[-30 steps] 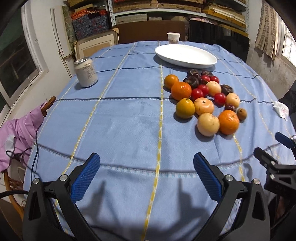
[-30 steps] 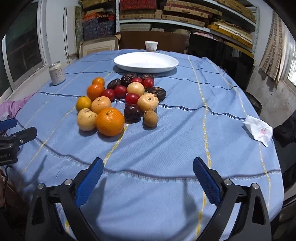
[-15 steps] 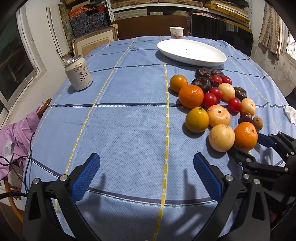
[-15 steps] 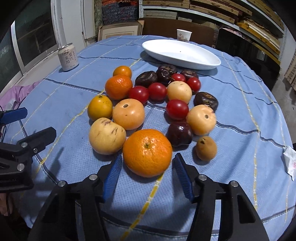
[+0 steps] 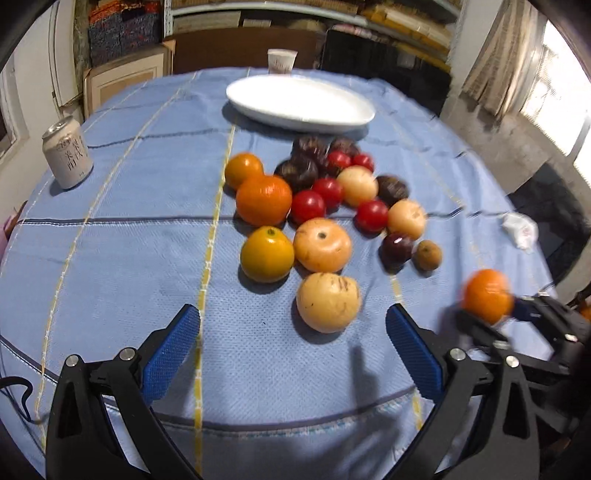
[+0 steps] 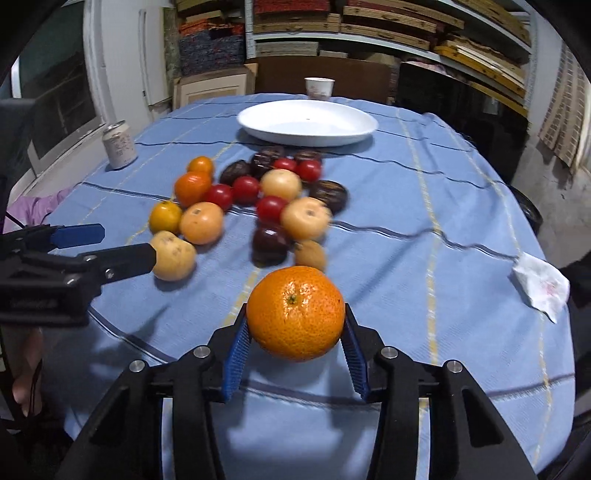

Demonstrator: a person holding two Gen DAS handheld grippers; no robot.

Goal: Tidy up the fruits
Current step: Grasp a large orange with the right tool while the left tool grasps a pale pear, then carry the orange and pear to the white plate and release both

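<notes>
Blue cloth [image 6: 461, 229] over a table, shelves [image 6: 369, 26] behind.
Can [image 6: 119, 144] at 10 o'clock, fruit pile [image 5: 325, 206] centre, plate [image 6: 307, 122] at 12, tissue [image 6: 541, 286] at 3. Left claw [image 5: 291, 350] gapes wide, holding nothing; right claw [image 6: 295, 356] grips an orange [image 6: 295, 313] lifted clear of the cloth.

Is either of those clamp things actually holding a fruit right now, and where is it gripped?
Yes. The right hand-held gripper holds the large orange by its two opposite sides, stem up. The left hand-held gripper is open and holds nothing.

Woven matt tablecloth [image 6: 424, 221], glossy white plate [image 6: 307, 127], dimpled orange [image 6: 295, 313] skin, ribbed blue fingers [image 6: 236, 354], metal can [image 6: 118, 145].
</notes>
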